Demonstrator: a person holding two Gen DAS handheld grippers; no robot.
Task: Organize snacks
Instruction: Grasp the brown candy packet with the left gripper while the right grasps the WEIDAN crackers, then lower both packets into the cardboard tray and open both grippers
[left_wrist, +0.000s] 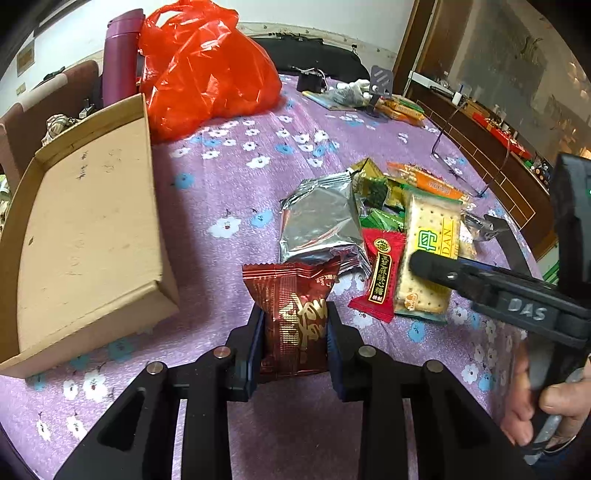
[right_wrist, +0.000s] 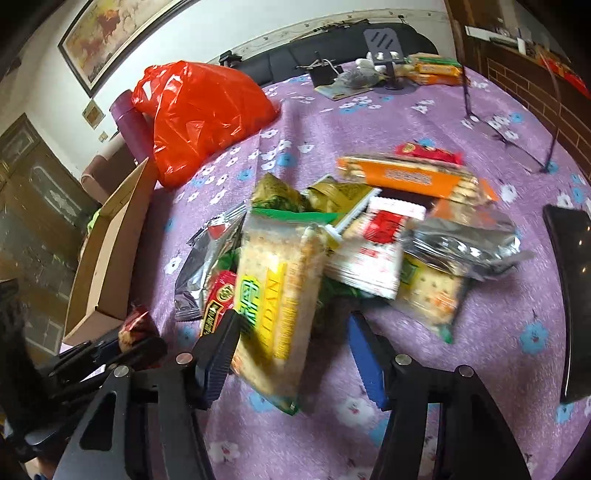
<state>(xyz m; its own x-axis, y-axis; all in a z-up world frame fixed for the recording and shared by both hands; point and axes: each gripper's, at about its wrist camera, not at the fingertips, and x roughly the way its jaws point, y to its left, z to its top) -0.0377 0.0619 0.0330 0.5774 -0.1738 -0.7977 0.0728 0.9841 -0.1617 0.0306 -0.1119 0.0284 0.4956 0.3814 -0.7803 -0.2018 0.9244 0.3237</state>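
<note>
Snacks lie in a loose heap (right_wrist: 354, 236) on the purple flowered tablecloth (left_wrist: 229, 177), to the right of an open cardboard box (left_wrist: 88, 229) that looks like the place they are meant to go. One of them, a dark red foil pouch (left_wrist: 291, 317), is already pinched across its middle by the left gripper (left_wrist: 295, 332), whose jaws are drawn in narrow against both sides of the wrapper. It looks light and puffy, and the crinkled foil is likely slick, so a hold across the belly, where the contents give the pads something to bite on, seems safer than one on the thin crimped end. The right gripper (right_wrist: 295, 354) stands about half open astride a long cracker pack with a yellow label (right_wrist: 275, 295), which lies at the near edge of the heap; its left pad sits against the pack's edge, while the right pad stands clear, so nothing is gripped yet. Crackers are stiff as a block but brittle (a hard squeeze would likely crumble them), and the clear film is smooth, so a gentle grip across the short width, near the middle of the length, should keep the pack level. A silver foil bag (left_wrist: 321, 225) and a small red sweet wrapper (left_wrist: 380, 277) lie close beside it and may be dragged along.
</note>
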